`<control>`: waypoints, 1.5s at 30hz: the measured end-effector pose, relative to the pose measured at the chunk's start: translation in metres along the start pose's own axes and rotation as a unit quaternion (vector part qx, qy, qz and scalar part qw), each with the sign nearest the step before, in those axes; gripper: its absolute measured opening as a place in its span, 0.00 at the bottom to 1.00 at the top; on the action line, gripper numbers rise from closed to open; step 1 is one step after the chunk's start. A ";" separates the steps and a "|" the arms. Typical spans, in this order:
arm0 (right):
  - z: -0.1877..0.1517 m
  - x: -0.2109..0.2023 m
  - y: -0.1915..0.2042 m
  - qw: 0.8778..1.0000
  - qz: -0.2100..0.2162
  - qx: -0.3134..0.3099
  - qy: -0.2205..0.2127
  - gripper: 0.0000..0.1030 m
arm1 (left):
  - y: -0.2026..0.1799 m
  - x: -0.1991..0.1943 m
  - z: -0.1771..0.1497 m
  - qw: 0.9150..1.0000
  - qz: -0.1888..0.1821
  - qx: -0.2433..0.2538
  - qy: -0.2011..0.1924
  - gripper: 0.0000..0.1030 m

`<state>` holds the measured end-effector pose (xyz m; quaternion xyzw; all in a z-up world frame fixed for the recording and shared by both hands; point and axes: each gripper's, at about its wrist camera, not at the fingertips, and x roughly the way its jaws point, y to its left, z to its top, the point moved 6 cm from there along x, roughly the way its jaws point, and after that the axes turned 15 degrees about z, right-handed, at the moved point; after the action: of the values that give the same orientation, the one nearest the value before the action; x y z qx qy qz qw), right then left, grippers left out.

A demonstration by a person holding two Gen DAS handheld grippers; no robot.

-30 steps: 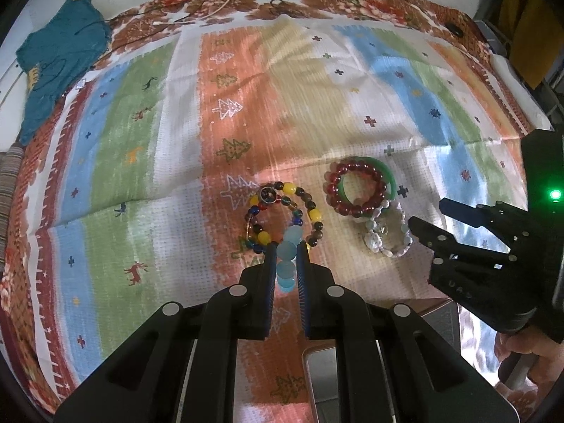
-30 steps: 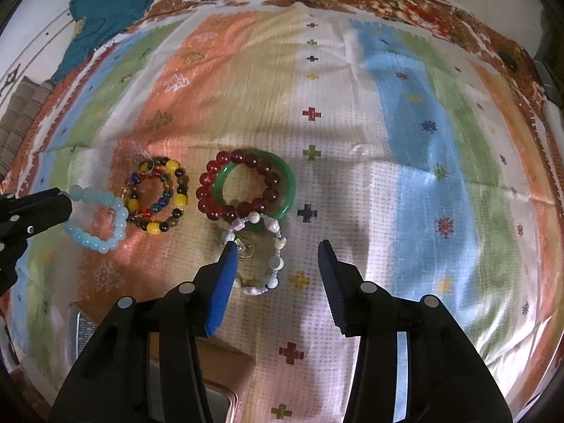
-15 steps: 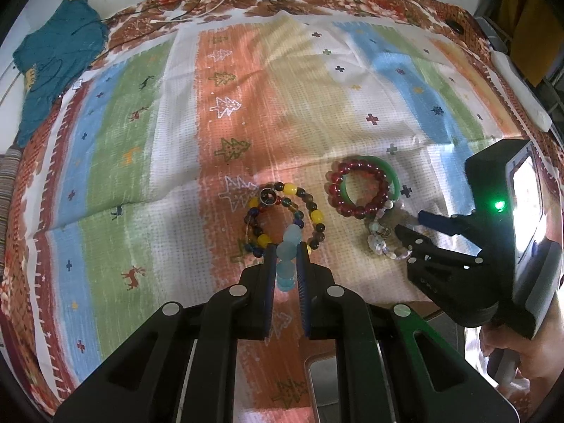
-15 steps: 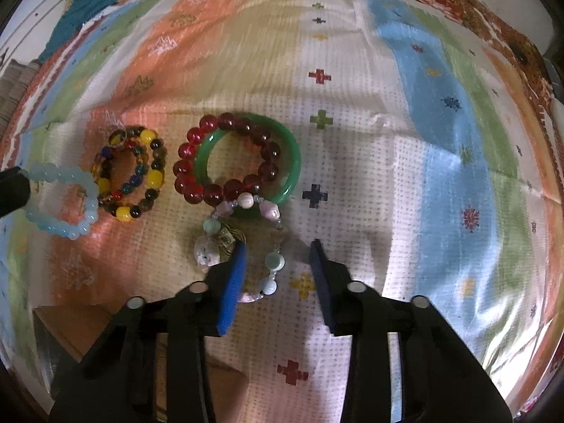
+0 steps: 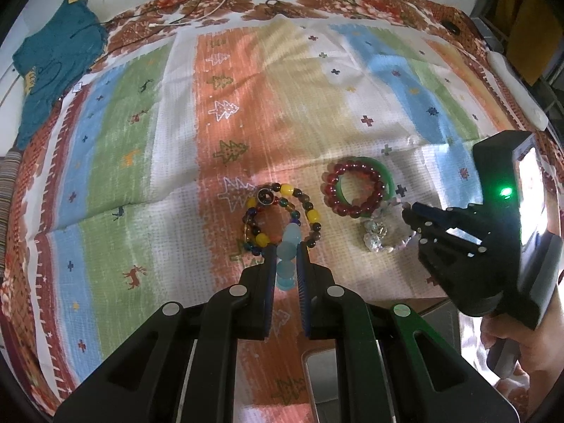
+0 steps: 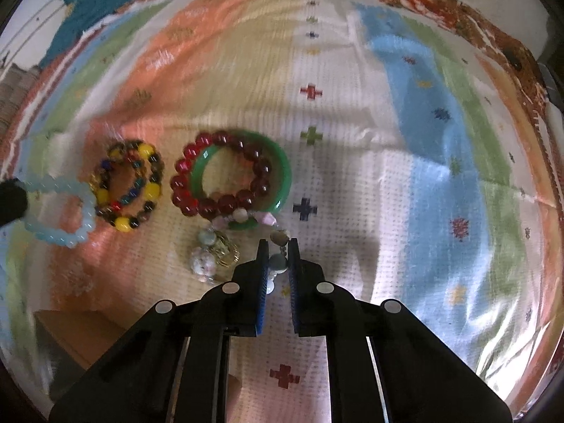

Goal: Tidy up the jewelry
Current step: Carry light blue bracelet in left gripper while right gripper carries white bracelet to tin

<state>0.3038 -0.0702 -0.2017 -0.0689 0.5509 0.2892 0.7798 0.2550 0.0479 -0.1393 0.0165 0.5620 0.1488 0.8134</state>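
Note:
My left gripper (image 5: 286, 252) is shut on a pale blue bead bracelet (image 5: 287, 257), held edge-on just above the cloth; it also shows in the right wrist view (image 6: 60, 211). Beyond it lies a multicolour bead bracelet (image 5: 282, 218). A dark red bead bracelet (image 5: 354, 190) rests on a green bangle (image 5: 382, 172). My right gripper (image 6: 277, 246) is shut on the pale mixed-stone bracelet (image 6: 243, 243), gripping its right side on the cloth. It shows in the left wrist view (image 5: 410, 211) beside that bracelet (image 5: 379, 236).
A striped cloth (image 5: 282, 88) with tree and cross patterns covers the surface. A teal garment (image 5: 53, 63) lies at the far left. A brown box corner (image 6: 81, 338) and a metal-edged container (image 5: 320, 380) sit near the front edge. Cables (image 5: 218, 10) run along the back.
My right gripper has moved forward and down to the pale mixed-stone bracelet and closed on its right side. My left gripper has kept hold of the pale blue bracelet, almost still.

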 end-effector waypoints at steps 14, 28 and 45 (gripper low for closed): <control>0.013 -0.063 0.027 0.996 0.031 -0.017 -0.079 0.11 | 0.000 -0.034 -0.003 0.999 -0.010 -0.009 -0.029 0.11; 0.008 -0.108 0.044 0.991 0.029 -0.035 -0.125 0.11 | -0.004 -0.066 -0.012 0.998 -0.014 -0.015 -0.065 0.11; -0.014 -0.153 0.078 0.982 0.043 -0.078 -0.168 0.11 | -0.010 -0.098 -0.032 0.995 -0.034 -0.016 -0.096 0.11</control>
<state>0.2169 -0.0698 -0.0535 -0.0567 0.3905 0.3717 0.8403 0.1961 0.0087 -0.0641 -0.0015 0.4788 0.1281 0.8685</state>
